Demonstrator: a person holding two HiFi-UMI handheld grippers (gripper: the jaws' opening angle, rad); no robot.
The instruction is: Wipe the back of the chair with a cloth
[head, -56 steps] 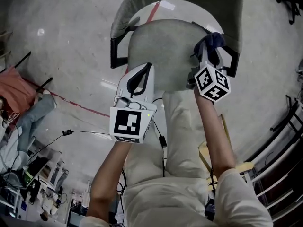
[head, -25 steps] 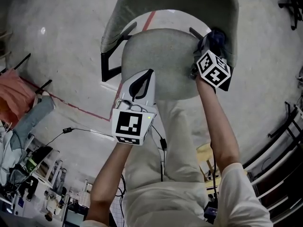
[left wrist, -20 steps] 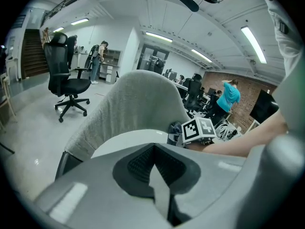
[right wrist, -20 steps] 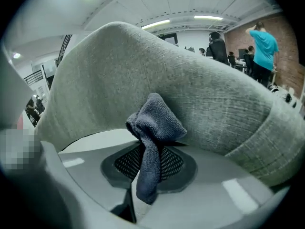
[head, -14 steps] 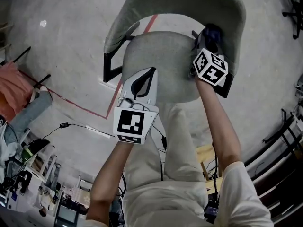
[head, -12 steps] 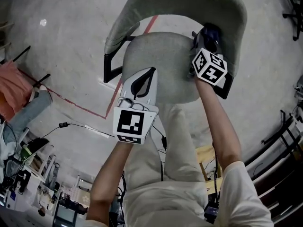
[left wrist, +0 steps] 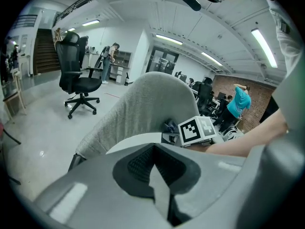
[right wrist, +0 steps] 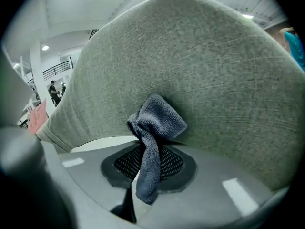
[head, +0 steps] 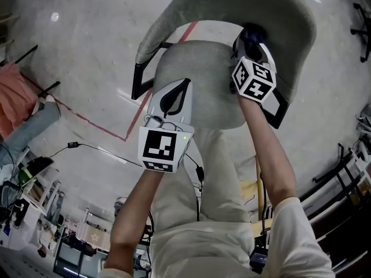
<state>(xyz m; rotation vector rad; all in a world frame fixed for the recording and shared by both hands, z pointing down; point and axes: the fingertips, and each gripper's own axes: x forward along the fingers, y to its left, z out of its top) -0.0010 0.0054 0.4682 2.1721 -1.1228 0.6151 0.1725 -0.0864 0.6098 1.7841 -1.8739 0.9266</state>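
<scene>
Two grippers over the grey fabric chair (head: 200,62), and only one of them has anything in it. Our right gripper (head: 251,40) is clenched on a dark blue-grey microfibre cloth (right wrist: 155,123). The bunched top of that cloth is pressed against the inner face of the chair's backrest (right wrist: 209,66), low down near where it meets the seat, on the side of the chair by our right arm. A tail of the cloth hangs down between the jaws, over the black mesh pads. In the head view the cloth is mostly tucked behind the right gripper's marker cube (head: 255,80), with just a dark bit poking out against the backrest. Our left gripper (head: 183,83) is closed up on nothing, jaws meeting tip to tip. It hovers over the front of the chair's seat (head: 217,106) on our left-arm side, well short of the backrest. The left gripper view looks along those closed jaws at the curved backrest, and a black office chair (left wrist: 78,80) stands on the floor well beyond it. A red tape line (head: 110,129) runs across the grey floor on the left-arm side of the chair, passing under it.
</scene>
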